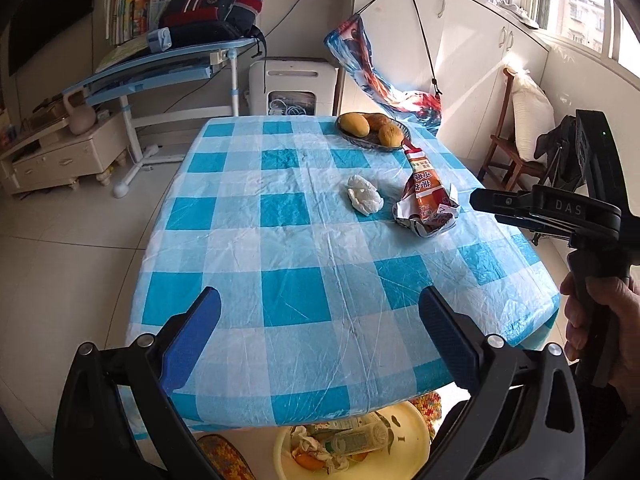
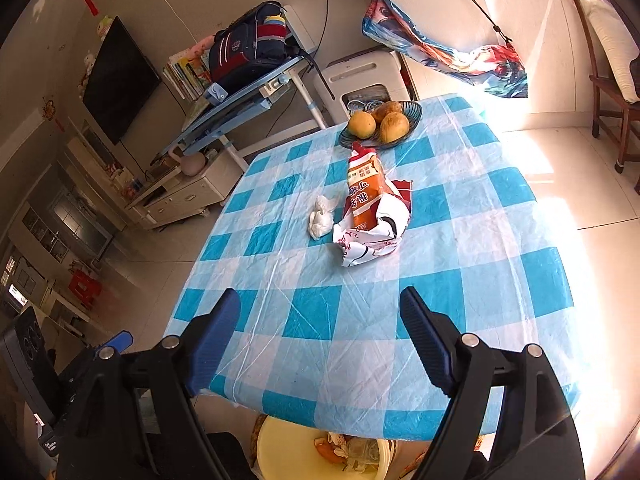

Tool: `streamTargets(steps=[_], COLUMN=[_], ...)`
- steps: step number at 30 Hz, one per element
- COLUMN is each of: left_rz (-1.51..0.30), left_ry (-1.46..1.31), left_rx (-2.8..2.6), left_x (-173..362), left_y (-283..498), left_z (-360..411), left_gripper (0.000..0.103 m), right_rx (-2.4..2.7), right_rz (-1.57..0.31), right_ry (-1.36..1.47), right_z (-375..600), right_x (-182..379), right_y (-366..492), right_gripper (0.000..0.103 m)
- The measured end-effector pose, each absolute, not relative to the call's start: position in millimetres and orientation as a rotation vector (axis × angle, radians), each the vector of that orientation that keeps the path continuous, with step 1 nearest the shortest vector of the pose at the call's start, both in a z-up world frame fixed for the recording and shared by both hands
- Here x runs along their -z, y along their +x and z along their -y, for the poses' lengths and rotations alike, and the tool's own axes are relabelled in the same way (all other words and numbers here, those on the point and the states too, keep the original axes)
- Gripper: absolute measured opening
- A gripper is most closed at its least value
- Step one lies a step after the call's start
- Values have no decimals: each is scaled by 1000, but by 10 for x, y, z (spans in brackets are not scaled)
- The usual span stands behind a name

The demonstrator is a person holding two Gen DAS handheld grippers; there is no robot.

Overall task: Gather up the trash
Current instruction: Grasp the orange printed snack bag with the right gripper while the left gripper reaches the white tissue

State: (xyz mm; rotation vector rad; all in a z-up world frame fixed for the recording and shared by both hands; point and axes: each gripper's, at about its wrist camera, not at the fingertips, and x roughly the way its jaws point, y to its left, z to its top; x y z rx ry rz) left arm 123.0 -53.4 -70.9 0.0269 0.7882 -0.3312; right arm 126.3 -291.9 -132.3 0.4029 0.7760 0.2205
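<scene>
Both the left tongs [image 1: 320,344] and the right tongs [image 2: 320,344] are held spread wide with nothing between them, above the near edge of the bench [image 1: 280,280], which is covered in creased blue-and-white checked plastic. A crumpled white tissue [image 1: 364,195] and a torn, glossy orange wrapper [image 1: 426,200] are seen lying just beside each other mid-bench. A round yellow basin [image 1: 416,428] holding scraps is seen on the floor below.
</scene>
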Motion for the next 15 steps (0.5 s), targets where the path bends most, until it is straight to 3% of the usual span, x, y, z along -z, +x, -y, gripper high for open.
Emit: streamTargets(steps=[10,12,14,15], left_rz=[-827,-840,-853,-862], left_ry=[-60,-45,-25,-14], left_rx=[337,337,328,329], left_x=[893,954,1034,1075], left_y=[2107,2299,2473,2560], left_z=[891,1016,1159,1242], left_gripper=[96,96,96,96], right_rx=[-173,-227,-248,-250], right_rz=[-933,-972,-966,-957], right_ry=[364,400,378,360], right_z=[3037,3047,3046,3058], right_x=[1768,1875,1852,1827], right_y=[2208,2275,2290,2288], right_gripper=[77,50,44,31])
